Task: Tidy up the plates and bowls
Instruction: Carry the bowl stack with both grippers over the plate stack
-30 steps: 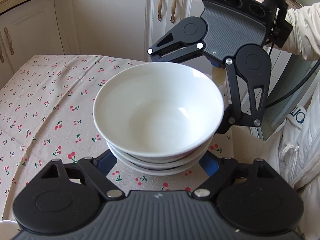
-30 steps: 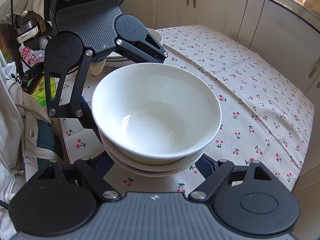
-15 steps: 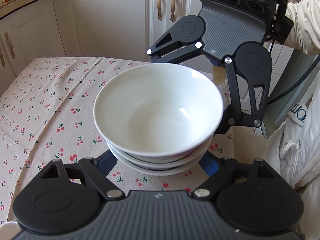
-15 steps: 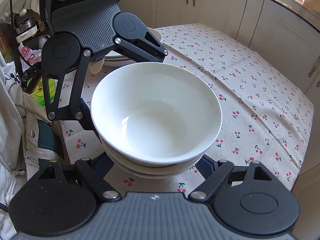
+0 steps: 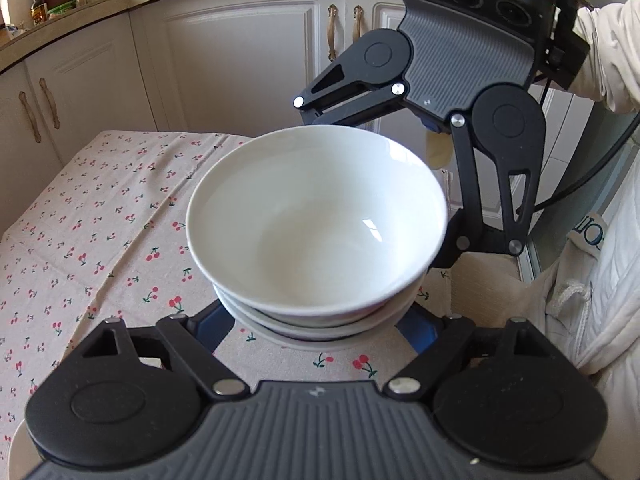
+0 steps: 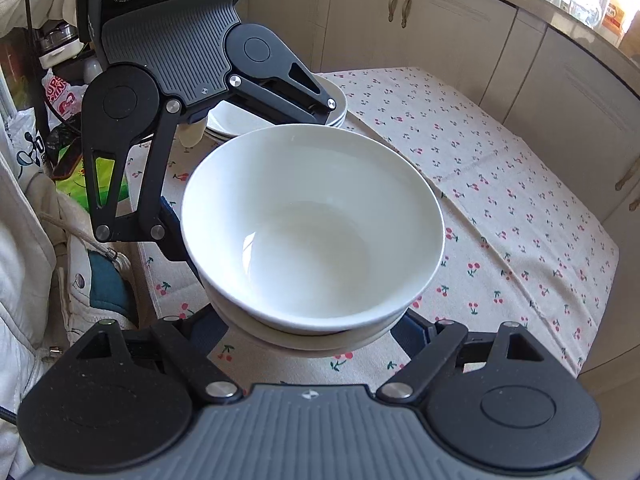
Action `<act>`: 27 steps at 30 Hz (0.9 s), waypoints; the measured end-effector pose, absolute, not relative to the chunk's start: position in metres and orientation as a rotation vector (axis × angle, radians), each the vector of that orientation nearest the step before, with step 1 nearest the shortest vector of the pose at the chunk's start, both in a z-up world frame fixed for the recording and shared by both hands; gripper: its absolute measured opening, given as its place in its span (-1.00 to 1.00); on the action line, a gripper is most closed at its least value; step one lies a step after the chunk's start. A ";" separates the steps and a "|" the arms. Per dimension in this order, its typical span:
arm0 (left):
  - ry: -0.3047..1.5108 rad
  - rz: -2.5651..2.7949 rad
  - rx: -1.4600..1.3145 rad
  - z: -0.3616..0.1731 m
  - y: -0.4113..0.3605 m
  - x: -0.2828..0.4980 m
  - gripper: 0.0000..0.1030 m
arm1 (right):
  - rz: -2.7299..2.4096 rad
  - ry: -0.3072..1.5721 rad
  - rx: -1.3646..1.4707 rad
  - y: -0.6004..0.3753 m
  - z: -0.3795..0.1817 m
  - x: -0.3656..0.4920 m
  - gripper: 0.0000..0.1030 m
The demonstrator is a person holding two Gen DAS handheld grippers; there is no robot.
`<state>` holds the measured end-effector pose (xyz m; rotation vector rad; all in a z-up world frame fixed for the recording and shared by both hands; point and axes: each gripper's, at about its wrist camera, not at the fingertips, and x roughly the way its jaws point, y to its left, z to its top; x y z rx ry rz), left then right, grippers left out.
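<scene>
White porcelain bowls [image 5: 316, 220], nested in a stack of about three, are held in the air above the table [image 5: 80, 240] between two grippers that face each other. Left gripper [image 5: 316, 322]: its blue-padded fingers [image 5: 212, 324] reach under and against the lower bowls from the near side of the left wrist view; the pad contact is hidden by the stack, but the jaws stand part closed around its base, grasping it. Right gripper [image 6: 316, 330]: same arrangement from the opposite side, its fingers [image 6: 412, 330] clasping the bottom of the stack beneath the top bowl's rim. In each wrist view the other gripper appears beyond the bowls, tilted steeply down, with its linkage arms passing behind and beside the top bowl.

Cloth [image 6: 500, 184] with a cherry print covers the table; the stack's shadowed underside shows the cloth beneath it with a clear gap. A second pile of white dishes [image 6: 236, 120] rests on the table behind the left gripper in the right wrist view, well apart from the lifted stack. Cream cabinets [image 5: 240, 60] line the walls behind. A white sleeve [image 5: 608, 56] of the person shows at the upper right of the left wrist view.
</scene>
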<state>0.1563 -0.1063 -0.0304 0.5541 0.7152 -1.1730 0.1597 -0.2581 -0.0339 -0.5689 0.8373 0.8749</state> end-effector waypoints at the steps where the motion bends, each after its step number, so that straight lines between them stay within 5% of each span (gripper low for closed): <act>1: 0.710 -1.161 0.548 -0.028 -0.100 0.155 0.69 | 0.879 0.828 -0.583 -0.253 -0.031 0.160 0.75; 27: 0.696 -0.805 0.462 -0.015 0.068 0.169 0.69 | 1.121 0.692 -0.808 -0.073 -0.021 0.237 0.75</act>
